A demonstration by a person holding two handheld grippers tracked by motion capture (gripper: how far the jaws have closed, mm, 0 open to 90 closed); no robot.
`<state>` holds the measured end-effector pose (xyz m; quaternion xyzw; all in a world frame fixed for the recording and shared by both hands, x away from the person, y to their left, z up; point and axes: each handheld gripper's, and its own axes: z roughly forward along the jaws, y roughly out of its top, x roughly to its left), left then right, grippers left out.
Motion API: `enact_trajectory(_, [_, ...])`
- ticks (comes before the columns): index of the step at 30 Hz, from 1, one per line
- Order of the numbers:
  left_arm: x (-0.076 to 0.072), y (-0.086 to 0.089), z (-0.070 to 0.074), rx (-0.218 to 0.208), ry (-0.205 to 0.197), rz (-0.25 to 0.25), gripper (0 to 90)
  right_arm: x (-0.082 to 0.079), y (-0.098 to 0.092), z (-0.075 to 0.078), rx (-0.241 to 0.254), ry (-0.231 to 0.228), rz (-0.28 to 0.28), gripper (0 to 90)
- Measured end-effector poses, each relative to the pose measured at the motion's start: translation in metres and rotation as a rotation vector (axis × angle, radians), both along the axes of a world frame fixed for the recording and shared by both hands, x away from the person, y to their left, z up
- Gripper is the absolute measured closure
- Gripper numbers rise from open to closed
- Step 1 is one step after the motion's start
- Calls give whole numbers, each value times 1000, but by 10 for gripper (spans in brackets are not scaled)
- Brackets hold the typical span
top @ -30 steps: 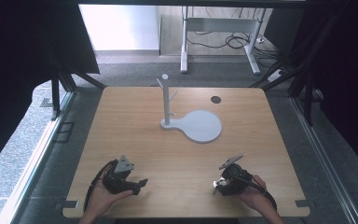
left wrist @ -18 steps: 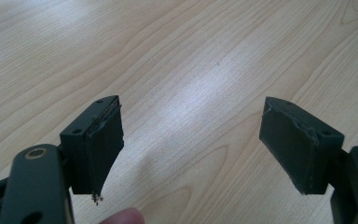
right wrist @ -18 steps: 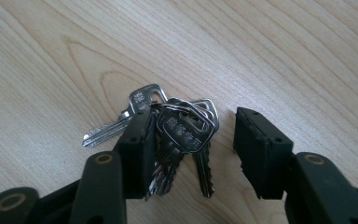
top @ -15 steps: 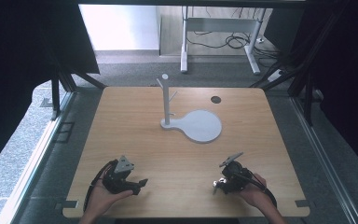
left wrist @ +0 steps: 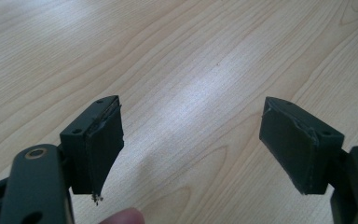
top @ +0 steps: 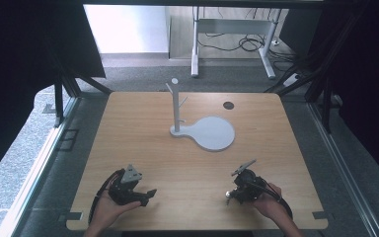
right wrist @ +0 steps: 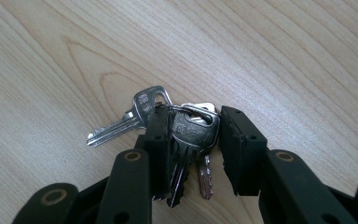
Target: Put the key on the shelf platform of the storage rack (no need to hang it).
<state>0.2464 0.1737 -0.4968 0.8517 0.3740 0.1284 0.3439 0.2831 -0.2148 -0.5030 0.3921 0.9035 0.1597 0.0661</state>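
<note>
High view: fixed above near edge, facing forward and down, far enough to take in whole wooden table [top: 143, 123]. Left gripper [top: 137, 193] at 7 o'clock, right gripper [top: 238, 190] at 5 o'clock. Left gripper view: rides gripper, looks along jaws, very near tabletop [left wrist: 177, 65]. Right gripper view: same, close on key bunch [right wrist: 186, 135]. Shared by all: wood tabletop.

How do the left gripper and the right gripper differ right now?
The left gripper has its jaws spread wide with bare table between them; the right gripper has its jaws drawn in around a bunch of keys. In the high view the left gripper carries a grey three-cornered plate. Both sit low near the table's near edge.
</note>
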Motion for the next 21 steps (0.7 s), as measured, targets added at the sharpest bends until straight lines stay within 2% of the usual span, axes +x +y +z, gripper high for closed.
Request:
enact_trajectory(5, [0, 1, 0, -2, 1, 2, 218, 1, -2, 2, 3, 0, 5, 657])
enact_trajectory(21, [0, 0, 0, -1, 0, -1, 218, 1, -11, 26, 10, -31, 21, 665])
